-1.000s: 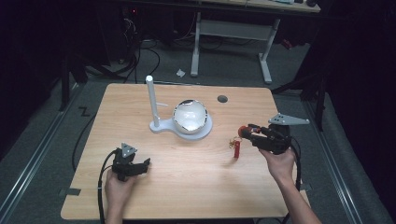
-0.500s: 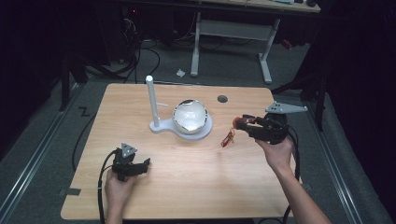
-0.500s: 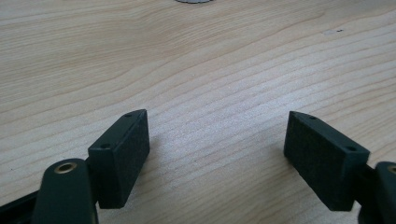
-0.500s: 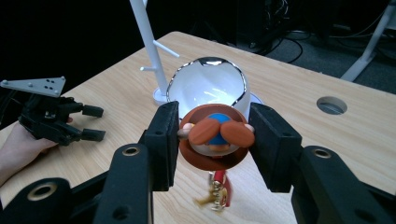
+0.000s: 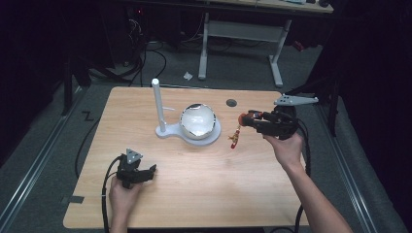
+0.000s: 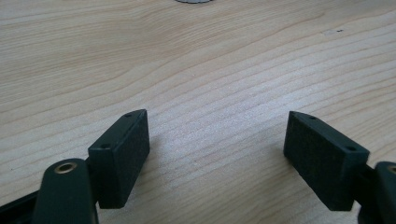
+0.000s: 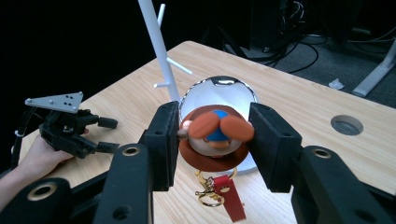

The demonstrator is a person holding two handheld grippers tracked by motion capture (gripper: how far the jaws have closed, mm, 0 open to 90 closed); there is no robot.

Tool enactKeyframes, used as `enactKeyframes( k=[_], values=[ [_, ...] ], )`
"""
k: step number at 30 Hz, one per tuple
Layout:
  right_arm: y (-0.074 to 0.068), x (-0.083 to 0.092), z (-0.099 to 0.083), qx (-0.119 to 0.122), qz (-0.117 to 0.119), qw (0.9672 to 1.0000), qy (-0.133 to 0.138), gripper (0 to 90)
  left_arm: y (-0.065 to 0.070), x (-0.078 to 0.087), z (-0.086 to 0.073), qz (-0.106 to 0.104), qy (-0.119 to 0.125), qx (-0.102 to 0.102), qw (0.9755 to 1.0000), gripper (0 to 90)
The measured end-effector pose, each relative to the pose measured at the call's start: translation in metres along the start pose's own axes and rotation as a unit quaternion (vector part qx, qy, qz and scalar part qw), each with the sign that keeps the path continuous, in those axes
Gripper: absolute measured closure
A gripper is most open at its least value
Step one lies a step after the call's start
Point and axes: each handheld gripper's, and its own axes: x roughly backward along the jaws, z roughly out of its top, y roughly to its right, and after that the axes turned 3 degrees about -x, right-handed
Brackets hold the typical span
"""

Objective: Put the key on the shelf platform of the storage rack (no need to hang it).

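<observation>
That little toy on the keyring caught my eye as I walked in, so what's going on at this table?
A person holds a gripper in each hand. The right gripper is clamped on a small figure keychain, held in the air near the white stand and its shiny bowl, with the red strap and gold clasp dangling. The left gripper rests open on the wooden table, holding nothing.

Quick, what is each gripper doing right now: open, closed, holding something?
Left gripper: open, nothing between its jaws, resting on the table.
Right gripper: closed on a toy figure keychain, held above the table.
</observation>
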Motion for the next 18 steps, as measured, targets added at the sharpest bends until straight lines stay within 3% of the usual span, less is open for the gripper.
enactKeyframes(
  k=[18],
  values=[
    [-0.007,-0.02,0.038,0.015,0.016,0.9997,0.003,55.1,0.0,0.0,0.0,0.001,-0.001,0.005,1.0,22.8]
  ],
)
